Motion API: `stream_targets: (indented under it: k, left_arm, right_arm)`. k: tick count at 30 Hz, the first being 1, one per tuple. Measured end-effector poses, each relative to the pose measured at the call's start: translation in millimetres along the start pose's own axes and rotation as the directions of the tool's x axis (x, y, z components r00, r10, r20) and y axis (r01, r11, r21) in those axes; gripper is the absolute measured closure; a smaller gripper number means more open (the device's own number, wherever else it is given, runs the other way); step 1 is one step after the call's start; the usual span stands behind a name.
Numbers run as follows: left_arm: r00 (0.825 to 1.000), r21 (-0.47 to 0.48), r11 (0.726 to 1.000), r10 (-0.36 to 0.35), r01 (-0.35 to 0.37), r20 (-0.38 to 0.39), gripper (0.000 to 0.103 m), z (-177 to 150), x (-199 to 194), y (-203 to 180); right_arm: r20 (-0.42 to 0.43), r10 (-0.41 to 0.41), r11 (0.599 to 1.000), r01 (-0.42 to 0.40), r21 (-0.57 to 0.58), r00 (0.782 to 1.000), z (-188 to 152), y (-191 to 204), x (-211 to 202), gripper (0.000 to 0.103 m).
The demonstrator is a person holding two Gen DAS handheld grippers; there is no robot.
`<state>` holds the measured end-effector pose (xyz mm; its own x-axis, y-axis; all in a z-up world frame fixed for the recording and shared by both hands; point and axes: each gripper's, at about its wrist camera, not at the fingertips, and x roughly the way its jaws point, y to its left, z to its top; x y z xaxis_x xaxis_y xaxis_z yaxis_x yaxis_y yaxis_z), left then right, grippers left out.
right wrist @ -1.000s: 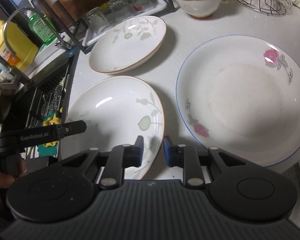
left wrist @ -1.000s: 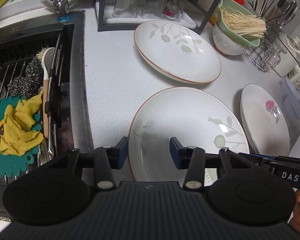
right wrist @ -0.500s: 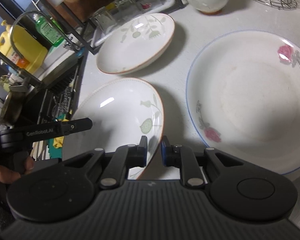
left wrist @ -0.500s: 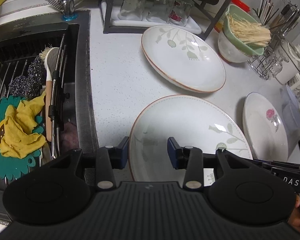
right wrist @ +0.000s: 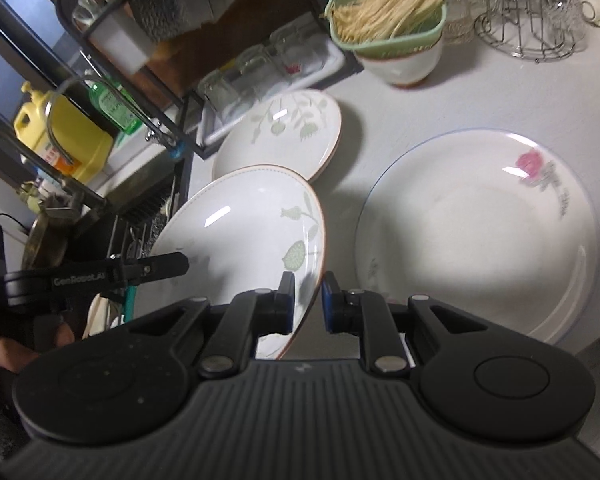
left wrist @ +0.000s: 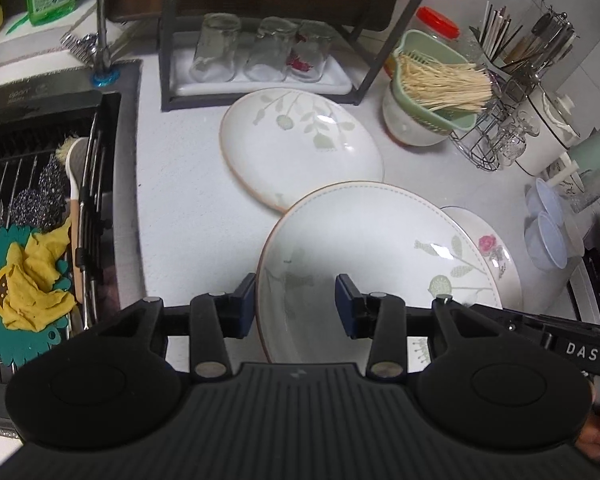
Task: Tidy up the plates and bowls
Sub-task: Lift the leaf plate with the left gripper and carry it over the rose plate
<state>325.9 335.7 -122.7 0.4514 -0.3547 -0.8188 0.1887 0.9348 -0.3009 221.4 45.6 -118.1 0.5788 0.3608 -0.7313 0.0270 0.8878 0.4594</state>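
at nine o'clock of the left wrist view the black sink (left wrist: pixel 40 128) holds a yellow cloth (left wrist: pixel 32 280) on a teal flower-shaped mat, scourers and a brush, all wet gear kept off the white speckled counter (left wrist: pixel 180 184). toward twelve o'clock three upturned clear glasses (left wrist: pixel 256 52) drain on a white tray inside a black rack. just below them, at about one o'clock of the sink, lies a white oval plate with green leaf print and a brown rim (left wrist: pixel 300 148), flat on the counter, likely the base of a stack. at the centre a second white leaf-print plate with a brown rim (left wrist: pixel 372 256) is carried tilted, clear of the counter, overlapping the edge of the first in view, probably on its way onto it. the left gripper (left wrist: pixel 296 304) straddles this plate's near-left rim, jaws partly apart, and both pads seem to bear on it, a supporting grasp. the right gripper (right wrist: pixel 307 300) is clenched narrowly on the same plate's rim at its near-right edge. two grips keep a wide, slippery dish level. at three o'clock a white round plate with a pink rose and thin blue rim (right wrist: pixel 480 232) rests on the counter, well apart from the leaf pair, and beyond it a pale green container of thin sticks (right wrist: pixel 388 20) sits in a white bowl.
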Motion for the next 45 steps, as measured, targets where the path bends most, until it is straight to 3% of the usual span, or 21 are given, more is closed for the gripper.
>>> stream_targets:
  k: [12, 22, 26, 45]
  left_arm:
    - [0.999, -0.025, 0.999, -0.047, 0.047, -0.017, 0.057, 9.3, 22.0, -83.0]
    - [0.993, 0.045, 0.998, -0.038, 0.043, -0.112, 0.057, 7.0, 63.7, -142.8]
    - [0.989, -0.002, 1.000, -0.024, 0.024, -0.146, 0.057, 4.1, 79.7, -147.7]
    - [0.982, 0.045, 0.995, 0.100, -0.094, -0.159, 0.057, 7.6, 102.9, -163.4]
  right_arm:
    - [-0.013, 0.025, 0.999, -0.025, 0.030, 1.000, 33.0, -76.6, -35.5, 0.086]
    - [-0.021, 0.015, 0.994, -0.013, 0.112, 1.000, 37.2, -145.1, -41.7, 0.086]
    - [-0.020, 0.027, 0.992, -0.024, 0.124, 0.999, 35.8, -164.3, -40.5, 0.086]
    - [-0.064, 0.030, 0.999, -0.032, -0.023, 0.997, 45.7, -174.2, -14.5, 0.086]
